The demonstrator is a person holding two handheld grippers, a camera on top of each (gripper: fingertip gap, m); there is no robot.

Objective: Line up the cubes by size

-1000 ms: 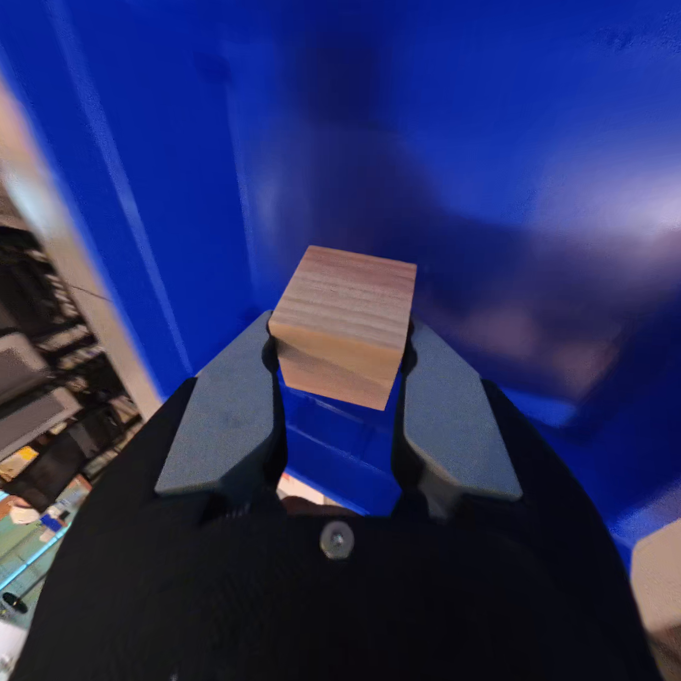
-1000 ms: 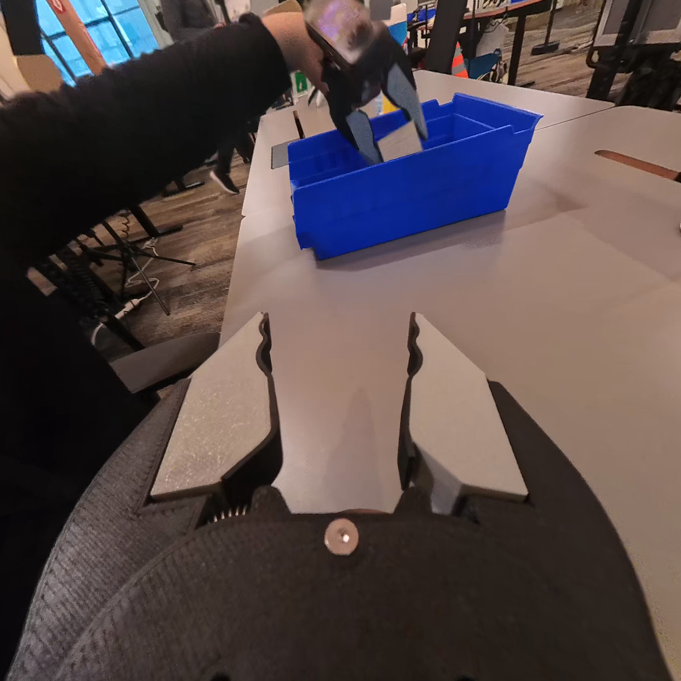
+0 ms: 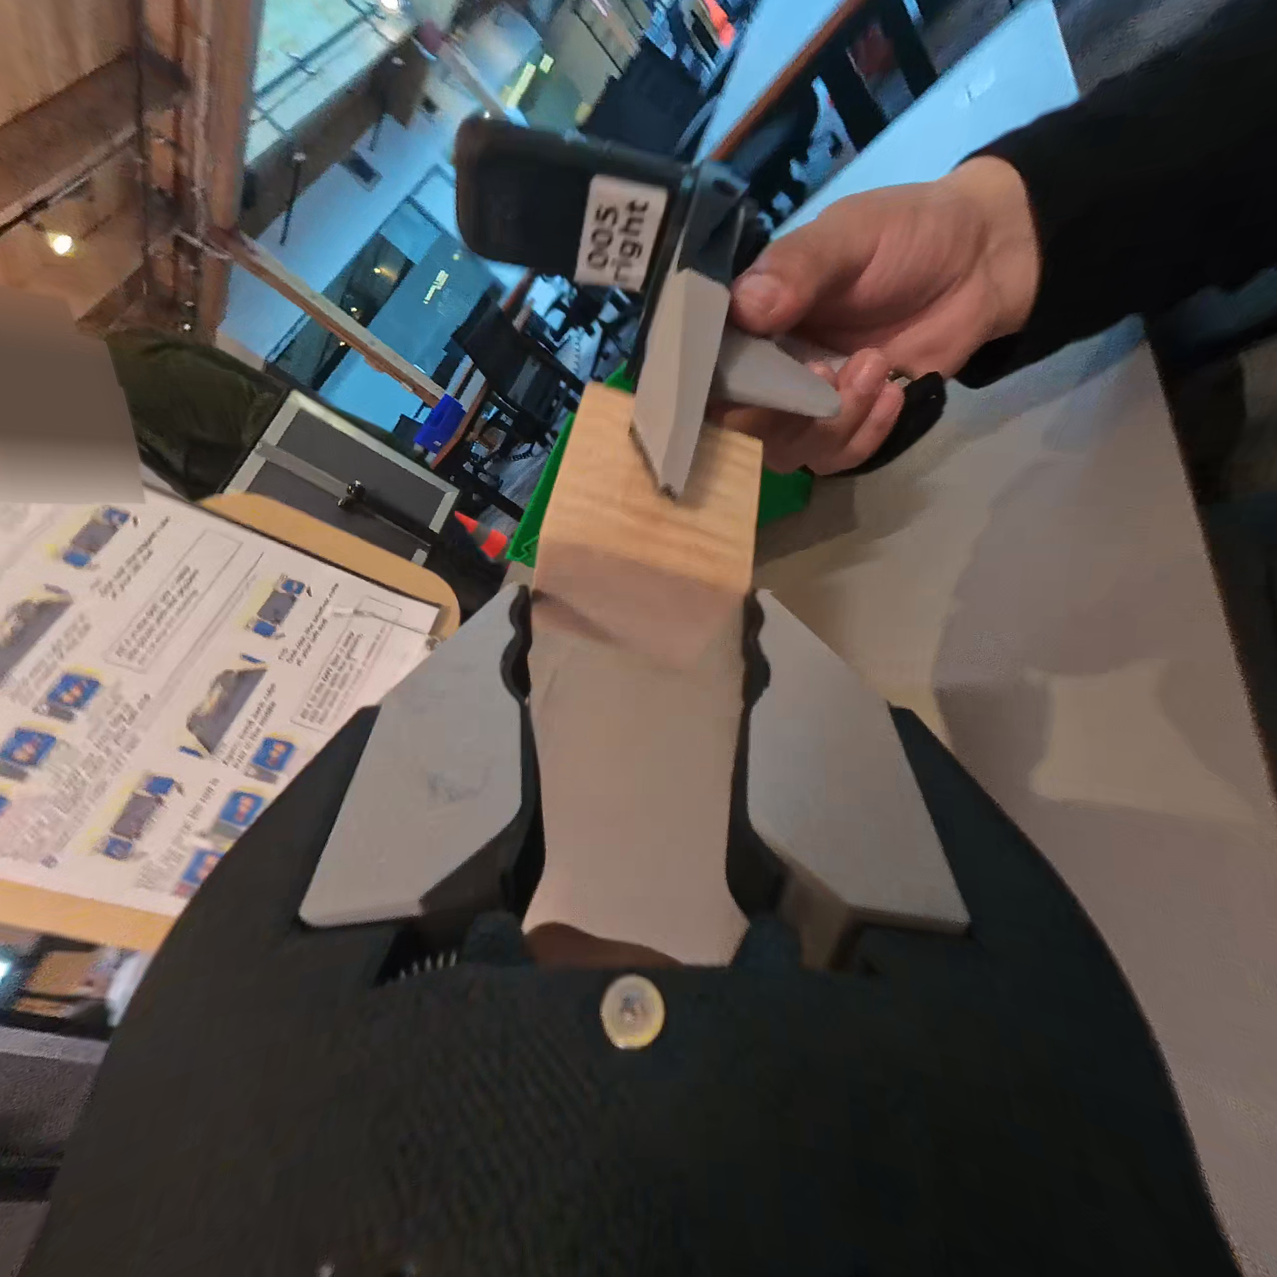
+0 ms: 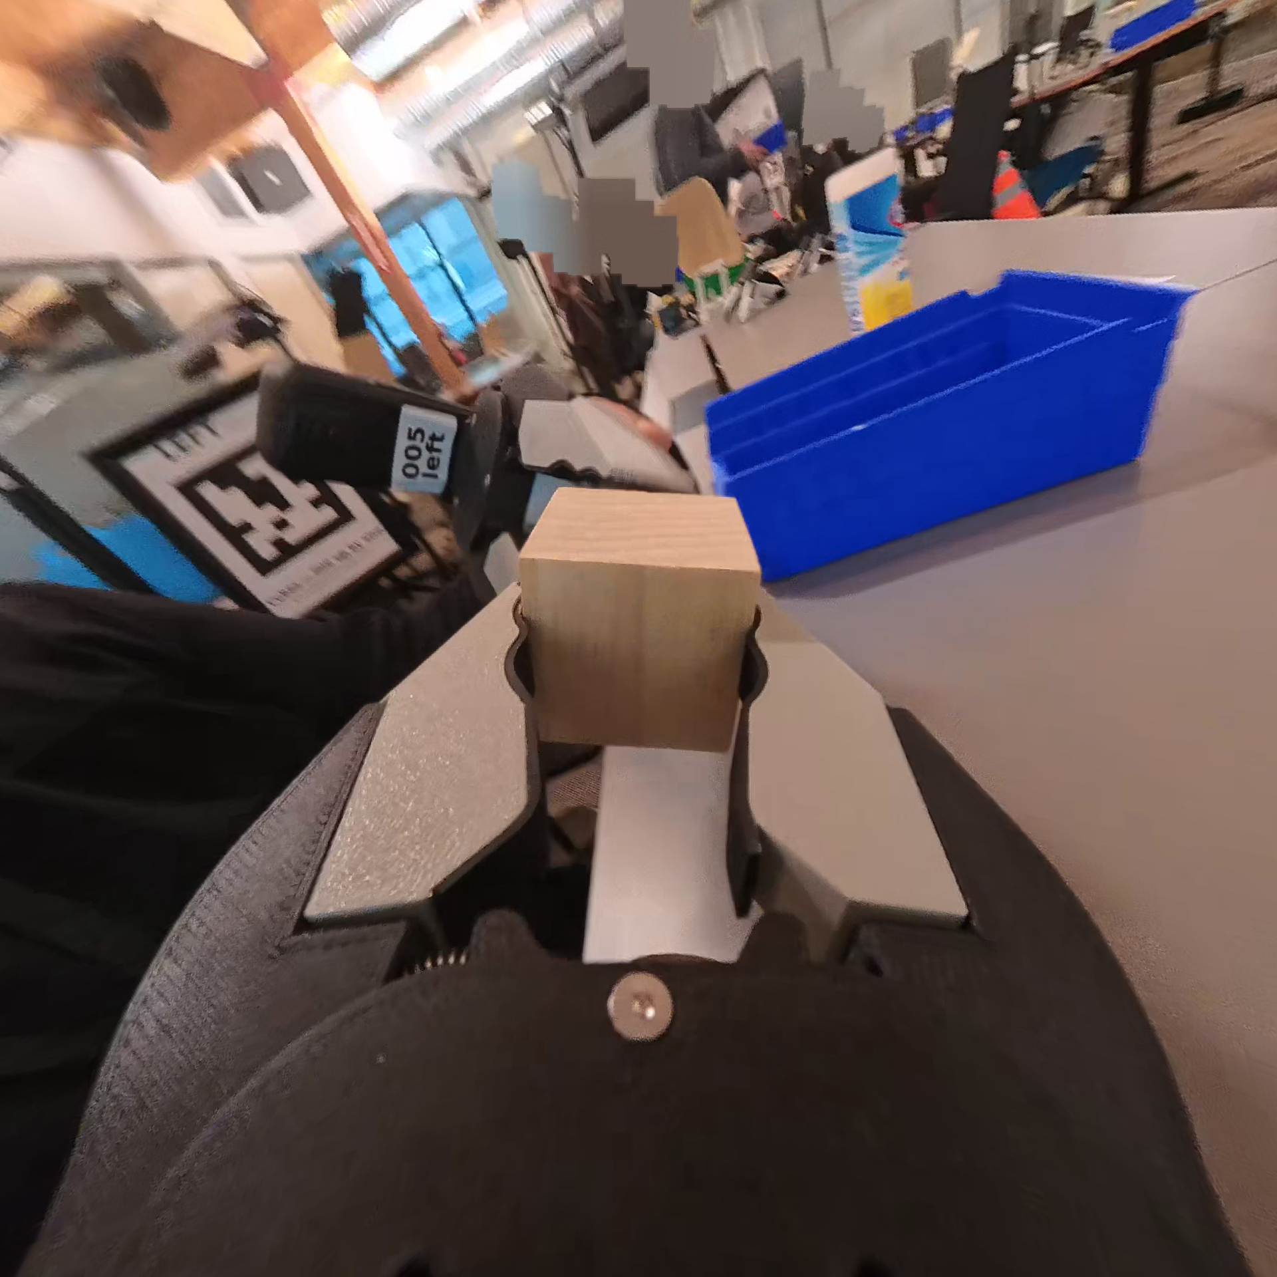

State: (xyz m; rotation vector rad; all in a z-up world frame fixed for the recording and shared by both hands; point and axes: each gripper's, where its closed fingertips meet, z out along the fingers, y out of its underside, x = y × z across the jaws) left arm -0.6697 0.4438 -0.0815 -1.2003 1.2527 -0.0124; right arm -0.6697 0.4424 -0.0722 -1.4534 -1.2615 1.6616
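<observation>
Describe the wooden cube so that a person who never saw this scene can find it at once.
Start at the grey table with the blue plastic bin on it. Nearer than the bin, above the table's left edge, the left claw and the right claw meet from opposite sides. Between their grey fingers is the pale wooden cube, the only wooden block in view.

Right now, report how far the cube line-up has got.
Done: one wooden cube is out of the blue bin. In hand: left gripper and right gripper both have jaws shut on it. Left: no cube stands on the visible table yet.
</observation>
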